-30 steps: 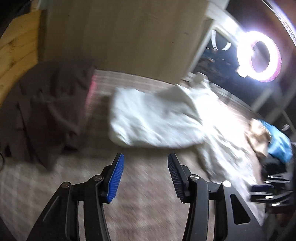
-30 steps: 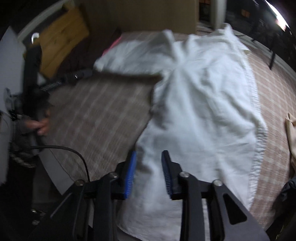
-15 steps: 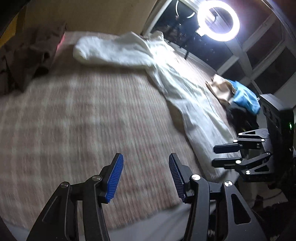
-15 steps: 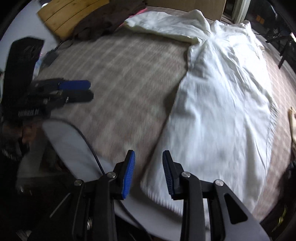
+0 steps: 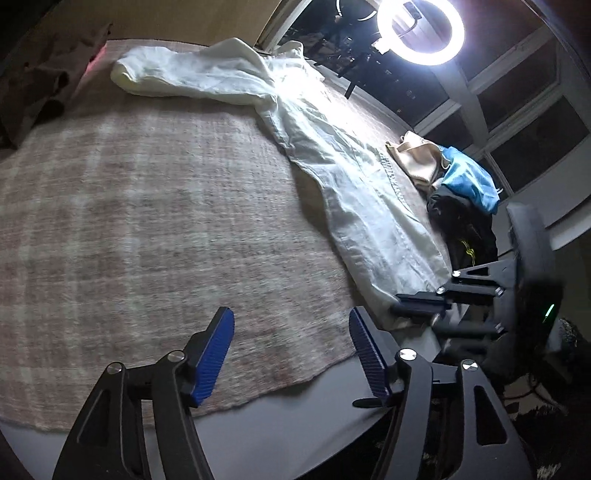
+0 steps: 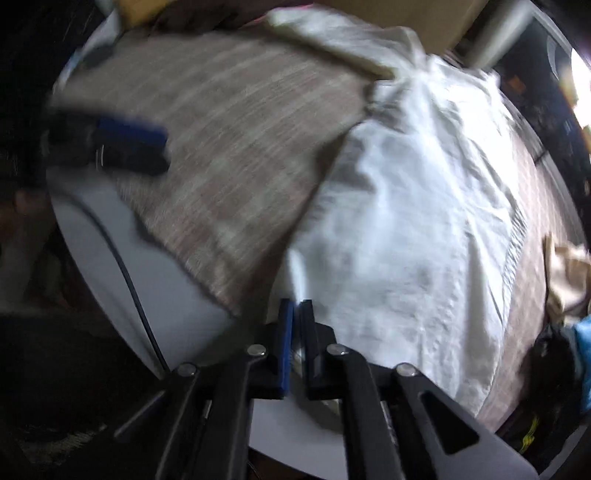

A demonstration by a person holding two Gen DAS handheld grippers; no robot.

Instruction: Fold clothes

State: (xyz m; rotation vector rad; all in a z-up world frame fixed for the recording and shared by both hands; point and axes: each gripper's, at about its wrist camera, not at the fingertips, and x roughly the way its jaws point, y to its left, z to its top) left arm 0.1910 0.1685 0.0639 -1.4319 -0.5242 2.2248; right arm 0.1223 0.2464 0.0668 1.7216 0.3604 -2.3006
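Note:
A long white garment (image 5: 351, 166) lies spread along the right side of a plaid-covered table (image 5: 147, 221). One sleeve is flung out to the far left. In the right wrist view the garment (image 6: 424, 221) fills the middle, and my right gripper (image 6: 295, 306) is shut on its near left hem corner at the table's edge. The left wrist view shows that gripper (image 5: 406, 312) at the same corner. My left gripper (image 5: 291, 332) hovers over the bare plaid cloth near the front edge. Its jaws are opening and nothing is between them.
A brown garment (image 5: 33, 85) is heaped at the far left. Beige (image 5: 417, 158), blue (image 5: 469, 181) and black (image 5: 465, 229) clothes lie piled at the right edge. A ring light (image 5: 421, 29) glares beyond the table. A black cable (image 6: 129, 277) hangs over the grey table rim (image 6: 166, 295).
Both grippers have drawn back to the table's near edge. The right jaws have closed on the white garment's hem corner. The left jaws have spread wider.

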